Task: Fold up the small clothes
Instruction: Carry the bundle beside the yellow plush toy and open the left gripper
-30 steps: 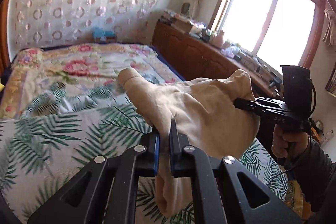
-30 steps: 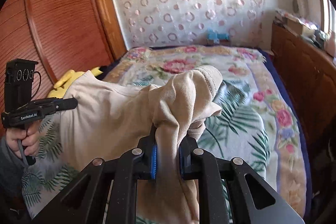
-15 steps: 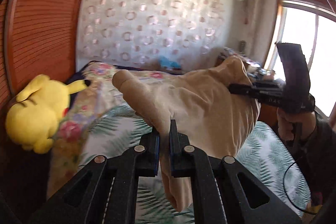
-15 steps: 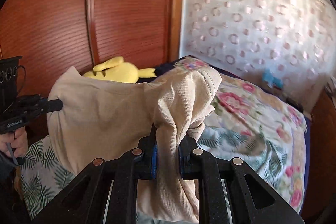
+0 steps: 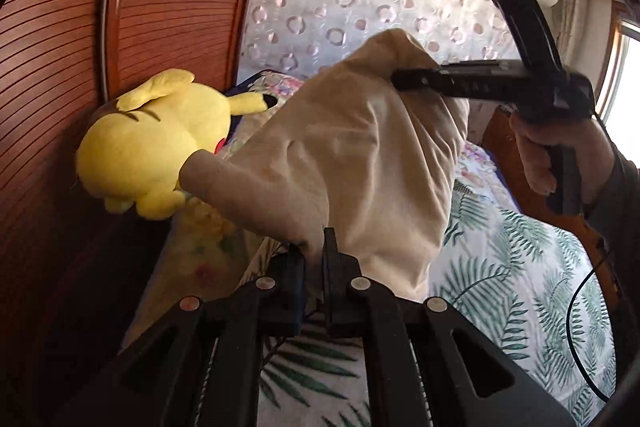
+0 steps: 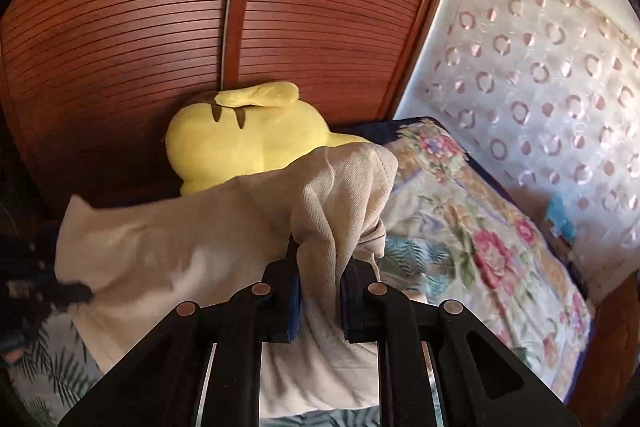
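Observation:
A small beige garment (image 5: 344, 155) hangs in the air between my two grippers, above the bed. My left gripper (image 5: 314, 259) is shut on one bunched edge of it. My right gripper (image 6: 320, 263) is shut on the opposite edge, where ribbed fabric (image 6: 344, 187) folds over the jaws. In the left wrist view the right gripper (image 5: 404, 81) shows at upper right, clamped on the cloth, with the hand (image 5: 560, 155) on its handle. In the right wrist view the left gripper (image 6: 72, 293) is a dark blur at the left edge.
A yellow plush toy (image 5: 156, 143) lies against the slatted wooden wardrobe (image 5: 80, 47), also in the right wrist view (image 6: 248, 139). The bed carries a palm-leaf sheet (image 5: 520, 267) and a floral blanket (image 6: 480, 227). A patterned curtain (image 6: 540, 75) hangs behind; a window (image 5: 624, 75) is at far right.
Both grippers have swung left with the garment still held between them. The views turned from the window and bed toward the wardrobe and plush toy. The grips have not changed.

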Demonstrator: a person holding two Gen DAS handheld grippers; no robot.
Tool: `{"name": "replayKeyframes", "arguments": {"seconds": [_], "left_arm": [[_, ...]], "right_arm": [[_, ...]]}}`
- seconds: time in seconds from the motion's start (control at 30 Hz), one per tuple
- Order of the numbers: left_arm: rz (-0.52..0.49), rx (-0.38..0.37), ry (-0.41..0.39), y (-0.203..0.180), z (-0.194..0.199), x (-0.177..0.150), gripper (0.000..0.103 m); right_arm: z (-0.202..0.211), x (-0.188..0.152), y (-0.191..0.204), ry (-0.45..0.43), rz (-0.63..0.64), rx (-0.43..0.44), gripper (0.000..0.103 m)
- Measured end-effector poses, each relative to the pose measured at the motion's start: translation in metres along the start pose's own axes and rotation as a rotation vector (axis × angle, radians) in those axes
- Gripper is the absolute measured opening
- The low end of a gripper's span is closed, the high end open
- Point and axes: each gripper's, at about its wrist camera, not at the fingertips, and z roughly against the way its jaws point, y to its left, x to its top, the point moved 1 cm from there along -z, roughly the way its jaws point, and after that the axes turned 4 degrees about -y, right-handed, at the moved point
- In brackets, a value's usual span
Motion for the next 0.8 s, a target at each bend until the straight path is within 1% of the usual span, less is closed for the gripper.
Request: {"name": "replayKeyframes", "arguments": {"seconds": [0.03,0.1,0.13,0.17,0.23,0.27,0.3,0.37,0.5,0.57,0.6,0.7,0.77,0.8], "left_arm": [[0.0,0.012,0.008,-0.002,-0.001,-0.003,0.008],[-0.008,0.034,0.024,0.001,-0.003,-0.009,0.008],[-0.012,0.042,0.03,0.001,-0.004,-0.011,0.008],[-0.018,0.051,0.029,0.001,-0.003,-0.012,0.008],[-0.037,0.084,0.015,0.002,0.0,-0.012,0.01],[-0.041,0.079,0.007,0.002,0.003,-0.013,0.017],[-0.043,0.071,-0.001,0.002,0.006,-0.013,0.021],[-0.059,0.065,-0.02,-0.001,0.013,-0.012,0.035],[-0.115,0.026,-0.067,-0.015,0.033,-0.007,0.053],[-0.136,-0.007,-0.081,-0.026,0.043,-0.005,0.082],[-0.143,-0.025,-0.089,-0.031,0.047,-0.003,0.085],[-0.186,-0.063,-0.103,-0.054,0.058,-0.003,0.086],[-0.217,-0.074,-0.111,-0.072,0.067,-0.004,0.086],[-0.225,-0.085,-0.119,-0.079,0.071,-0.004,0.086]], "right_arm": [[-0.007,-0.001,-0.001,0.007,-0.012,-0.015,0.018],[-0.01,-0.012,-0.006,0.008,-0.04,-0.039,0.026],[-0.008,-0.016,-0.007,0.004,-0.056,-0.042,0.035],[-0.01,-0.019,-0.006,0.002,-0.074,-0.038,0.04],[-0.003,-0.025,-0.003,-0.005,-0.107,-0.034,0.04],[0.003,-0.031,-0.006,-0.008,-0.125,-0.035,0.04],[0.012,-0.035,-0.005,-0.019,-0.142,-0.035,0.04],[0.033,-0.046,-0.004,-0.041,-0.182,-0.031,0.04],[0.08,-0.079,0.002,-0.086,-0.263,-0.053,0.04],[0.106,-0.099,0.007,-0.107,-0.303,-0.066,0.04],[0.118,-0.109,0.011,-0.117,-0.321,-0.079,0.04],[0.152,-0.135,0.023,-0.137,-0.359,-0.132,0.04],[0.178,-0.152,0.033,-0.155,-0.389,-0.163,0.052],[0.19,-0.159,0.039,-0.163,-0.404,-0.172,0.055]]}}
